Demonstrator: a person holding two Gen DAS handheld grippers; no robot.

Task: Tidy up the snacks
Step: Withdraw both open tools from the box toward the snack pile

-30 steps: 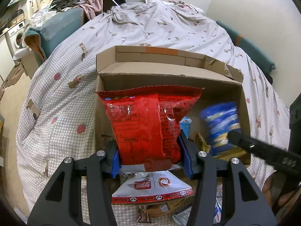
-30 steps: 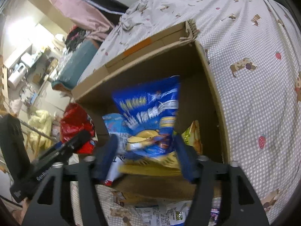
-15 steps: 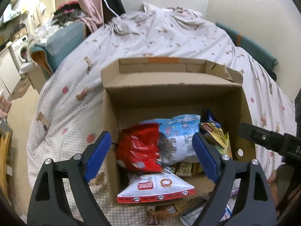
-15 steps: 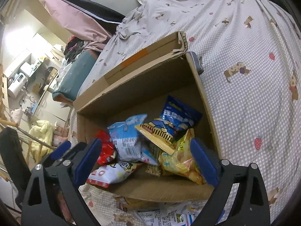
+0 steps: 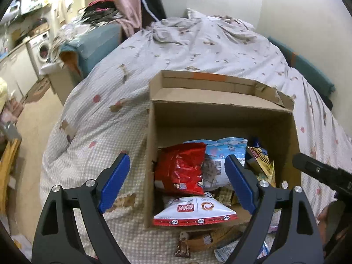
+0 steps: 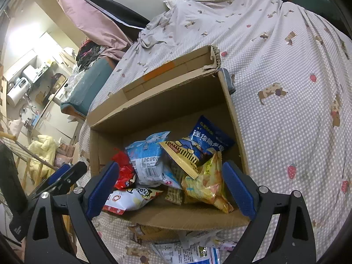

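Open brown cardboard box on checked bedspread, holding crinkled red snack bag, pale blue bag, dark blue bag, yellow bag. Left gripper and right gripper: jaws wide, just opened, nothing gripped.

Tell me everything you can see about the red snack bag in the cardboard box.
The red snack bag is shiny, crinkled foil or plastic with small white print. It lies in the left part of the cardboard box, leaning against the light blue bag on its right, above the white and red bag. No gripper touches it.
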